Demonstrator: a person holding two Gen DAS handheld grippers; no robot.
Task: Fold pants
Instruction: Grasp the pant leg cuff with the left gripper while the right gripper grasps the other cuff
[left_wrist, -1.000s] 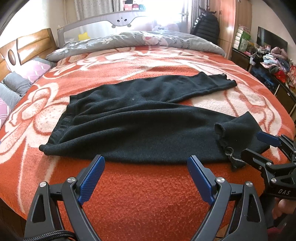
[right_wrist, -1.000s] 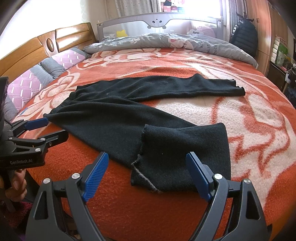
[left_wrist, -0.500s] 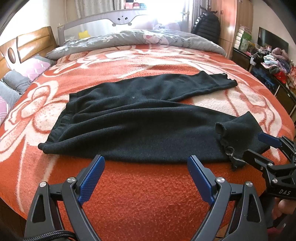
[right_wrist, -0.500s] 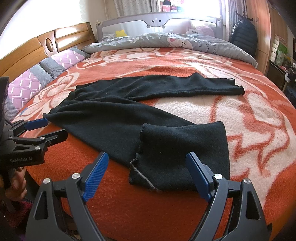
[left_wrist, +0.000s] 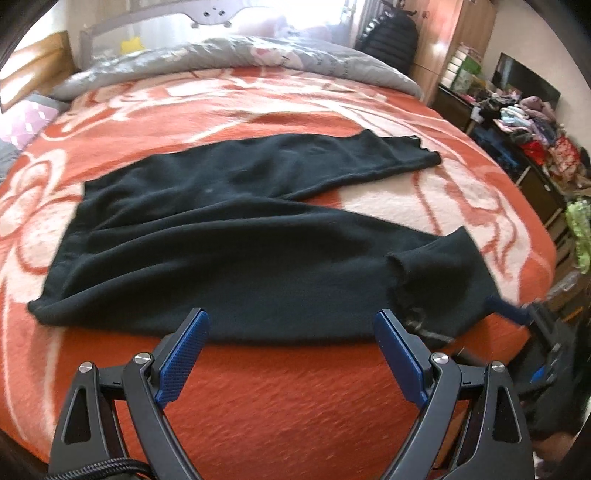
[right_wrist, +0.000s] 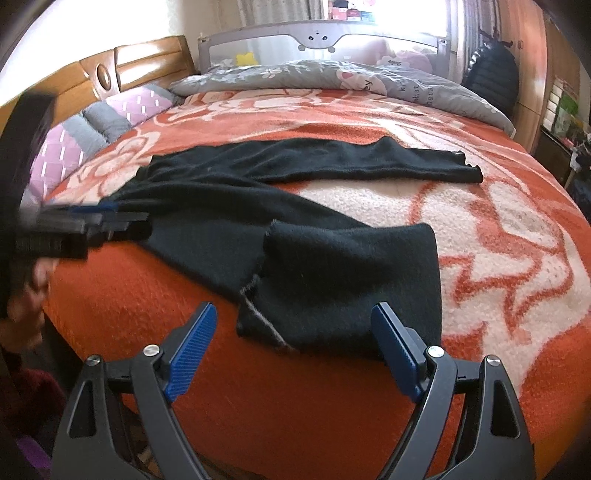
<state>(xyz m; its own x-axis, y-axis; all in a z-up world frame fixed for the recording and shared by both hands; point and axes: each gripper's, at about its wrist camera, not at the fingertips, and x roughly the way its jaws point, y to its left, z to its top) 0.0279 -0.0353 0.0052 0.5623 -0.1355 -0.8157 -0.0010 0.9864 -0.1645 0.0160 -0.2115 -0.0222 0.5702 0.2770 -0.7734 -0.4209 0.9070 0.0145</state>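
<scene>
Both the left hand-held gripper (left_wrist: 291, 354) and right hand-held gripper (right_wrist: 293, 349) hover with jaws apart and empty at the near edge of the black pants (left_wrist: 229, 258), spread on the bed (left_wrist: 295, 406), probably lining up a grasp on the near leg.

left wrist: near bed (left_wrist: 295, 398) edge, faces headboard | right wrist: same edge, rightward | shared: pants (left_wrist: 240, 251)

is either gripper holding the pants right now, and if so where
Nothing is held. The left gripper and right gripper are both open, at the near edge of the black pants without pinching them.
</scene>
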